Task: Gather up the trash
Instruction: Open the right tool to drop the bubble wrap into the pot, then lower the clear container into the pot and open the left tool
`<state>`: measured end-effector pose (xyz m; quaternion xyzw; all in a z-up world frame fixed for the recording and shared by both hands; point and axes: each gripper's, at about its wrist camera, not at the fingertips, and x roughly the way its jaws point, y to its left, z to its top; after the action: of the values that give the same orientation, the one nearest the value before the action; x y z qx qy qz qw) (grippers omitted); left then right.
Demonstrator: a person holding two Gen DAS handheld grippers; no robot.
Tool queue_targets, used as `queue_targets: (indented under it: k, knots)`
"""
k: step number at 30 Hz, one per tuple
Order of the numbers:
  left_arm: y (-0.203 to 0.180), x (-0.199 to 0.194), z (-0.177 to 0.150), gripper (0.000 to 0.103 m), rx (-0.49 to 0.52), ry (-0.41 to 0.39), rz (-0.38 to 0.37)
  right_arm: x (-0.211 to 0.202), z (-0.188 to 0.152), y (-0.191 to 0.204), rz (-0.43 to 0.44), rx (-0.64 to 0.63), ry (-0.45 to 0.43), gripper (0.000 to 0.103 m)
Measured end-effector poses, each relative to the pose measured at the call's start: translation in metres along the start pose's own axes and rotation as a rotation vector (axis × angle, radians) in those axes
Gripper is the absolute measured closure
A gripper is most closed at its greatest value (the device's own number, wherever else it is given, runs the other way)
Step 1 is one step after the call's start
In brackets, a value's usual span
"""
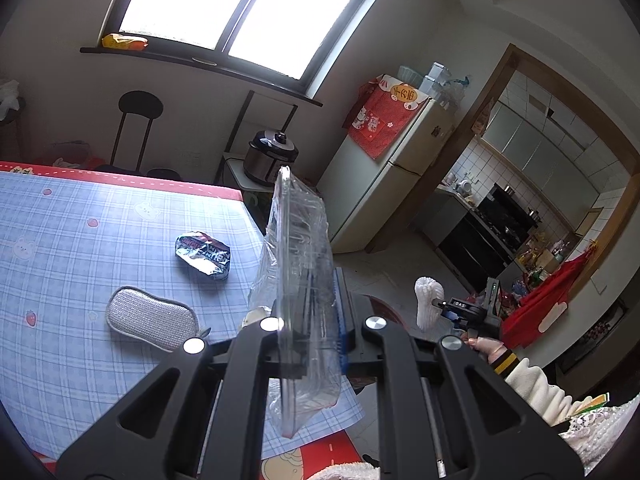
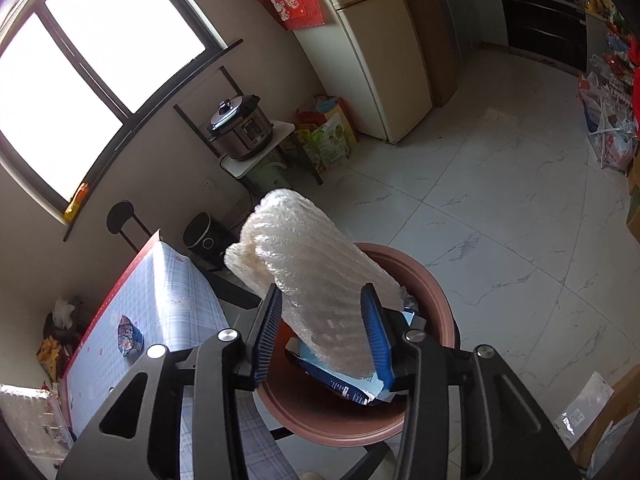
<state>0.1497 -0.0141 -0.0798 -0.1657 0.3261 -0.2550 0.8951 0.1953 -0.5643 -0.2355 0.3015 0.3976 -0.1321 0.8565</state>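
Observation:
My left gripper (image 1: 310,320) is shut on a clear plastic container (image 1: 298,256), held upright on edge above the table's right edge. A crumpled silver and blue wrapper (image 1: 204,255) lies on the blue checked tablecloth (image 1: 80,240); it also shows in the right wrist view (image 2: 129,335). My right gripper (image 2: 322,334) is shut on a white foam net sleeve (image 2: 308,280), held over a round reddish-brown bin (image 2: 436,304) that has a blue and white package (image 2: 340,384) inside. The right gripper and the sleeve (image 1: 428,300) also show in the left wrist view.
A grey scrubbing pad (image 1: 152,316) lies on the table near my left gripper. A black chair (image 1: 140,128) stands behind the table. A pressure cooker (image 2: 240,128) sits on a small stand by the window. A fridge (image 2: 372,48) stands beyond it. Bags (image 2: 608,140) line the tiled floor's far right.

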Motion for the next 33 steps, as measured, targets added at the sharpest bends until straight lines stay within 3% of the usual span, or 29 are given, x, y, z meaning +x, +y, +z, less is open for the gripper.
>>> queue_targets:
  k: [3,14,22,33]
  knots:
    - [0.001,0.000,0.000,0.089,0.000,0.004,0.005,0.000,0.002,0.005,-0.009,-0.005,-0.016,0.036]
    - [-0.010,0.019,0.007,0.089,0.048,0.038,-0.054,-0.038,-0.012,0.009,-0.048,-0.038,-0.073,0.005]
    - [-0.047,0.066,0.018,0.089,0.136,0.105,-0.161,-0.078,-0.041,-0.013,-0.098,-0.035,-0.089,0.005]
    - [-0.130,0.171,0.009,0.089,0.231,0.234,-0.347,-0.132,-0.054,-0.052,-0.206,-0.024,-0.139,0.005]
